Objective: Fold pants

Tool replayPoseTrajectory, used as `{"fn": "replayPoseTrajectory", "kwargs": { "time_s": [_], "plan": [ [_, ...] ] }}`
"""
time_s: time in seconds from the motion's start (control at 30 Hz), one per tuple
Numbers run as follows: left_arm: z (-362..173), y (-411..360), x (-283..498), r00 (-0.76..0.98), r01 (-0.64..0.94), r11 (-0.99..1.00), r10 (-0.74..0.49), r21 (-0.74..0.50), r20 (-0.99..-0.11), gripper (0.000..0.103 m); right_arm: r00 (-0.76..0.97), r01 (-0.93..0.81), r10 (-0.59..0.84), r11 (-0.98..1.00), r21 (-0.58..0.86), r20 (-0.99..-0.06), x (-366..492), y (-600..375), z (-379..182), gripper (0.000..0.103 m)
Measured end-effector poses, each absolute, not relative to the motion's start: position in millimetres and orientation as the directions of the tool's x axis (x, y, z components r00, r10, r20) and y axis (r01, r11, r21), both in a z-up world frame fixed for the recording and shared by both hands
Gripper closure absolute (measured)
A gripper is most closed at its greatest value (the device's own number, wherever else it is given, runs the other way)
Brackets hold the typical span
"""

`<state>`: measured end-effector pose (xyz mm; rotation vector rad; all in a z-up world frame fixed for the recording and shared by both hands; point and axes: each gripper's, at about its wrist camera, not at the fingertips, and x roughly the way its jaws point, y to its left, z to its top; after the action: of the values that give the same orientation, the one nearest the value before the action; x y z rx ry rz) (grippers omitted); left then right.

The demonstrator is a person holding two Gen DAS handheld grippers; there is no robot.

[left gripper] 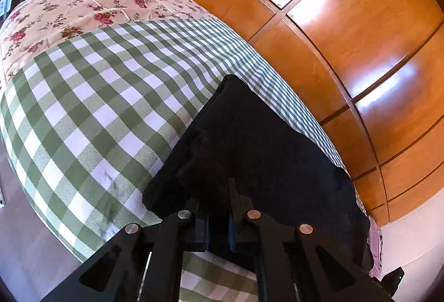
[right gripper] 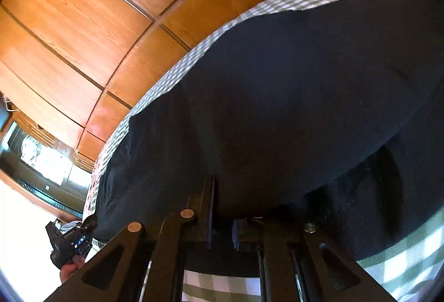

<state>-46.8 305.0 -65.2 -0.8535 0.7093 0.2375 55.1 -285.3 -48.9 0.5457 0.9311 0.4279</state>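
Note:
Black pants (left gripper: pixel 249 141) lie on a green-and-white checked cloth (left gripper: pixel 111 96) over a bed. In the left wrist view my left gripper (left gripper: pixel 219 207) is shut on the near edge of the pants, its fingers pinching the dark fabric. In the right wrist view the pants (right gripper: pixel 291 96) fill most of the frame, with one layer draped over another. My right gripper (right gripper: pixel 222 202) is shut on the near edge of the pants; its right finger is partly hidden under the fabric.
A flowered bedspread (left gripper: pixel 69 8) covers the far end of the bed. Glossy wooden wardrobe doors (left gripper: pixel 333 24) run close along the bed's far side. The other gripper (right gripper: pixel 69 241) shows at the lower left of the right wrist view. Floor (left gripper: pixel 27 232) lies on the near side.

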Motion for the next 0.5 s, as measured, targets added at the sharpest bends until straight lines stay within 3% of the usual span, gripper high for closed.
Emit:
{"fn": "replayPoseTrajectory", "kwargs": {
  "time_s": [0.17,0.3,0.4,0.43,0.5],
  "plan": [
    [-40,306,-57,0.812,-0.443,0.577,-0.066,-0.686,-0.580,0.094,0.557,-0.153,0.591,0.764,0.627,-0.583,53,-288,-30,0.093],
    [-57,301,-47,0.718,-0.515,0.659,-0.019,-0.549,-0.696,0.094,0.521,-0.163,0.590,0.778,0.606,-0.617,53,-282,-41,0.093],
    [-60,297,-47,0.715,-0.523,0.664,0.000,-0.535,-0.699,0.090,0.516,-0.125,0.616,0.741,0.660,-0.595,50,-289,-54,0.093],
    [-55,295,-47,0.712,-0.531,0.669,0.020,-0.520,-0.701,0.082,0.513,-0.118,0.624,0.732,0.671,-0.590,50,-290,-54,0.092],
    [-40,290,-52,0.703,-0.573,0.683,0.126,-0.452,-0.700,0.077,0.514,-0.100,0.644,0.701,0.706,-0.567,54,-298,-53,0.086]
  ]
}}
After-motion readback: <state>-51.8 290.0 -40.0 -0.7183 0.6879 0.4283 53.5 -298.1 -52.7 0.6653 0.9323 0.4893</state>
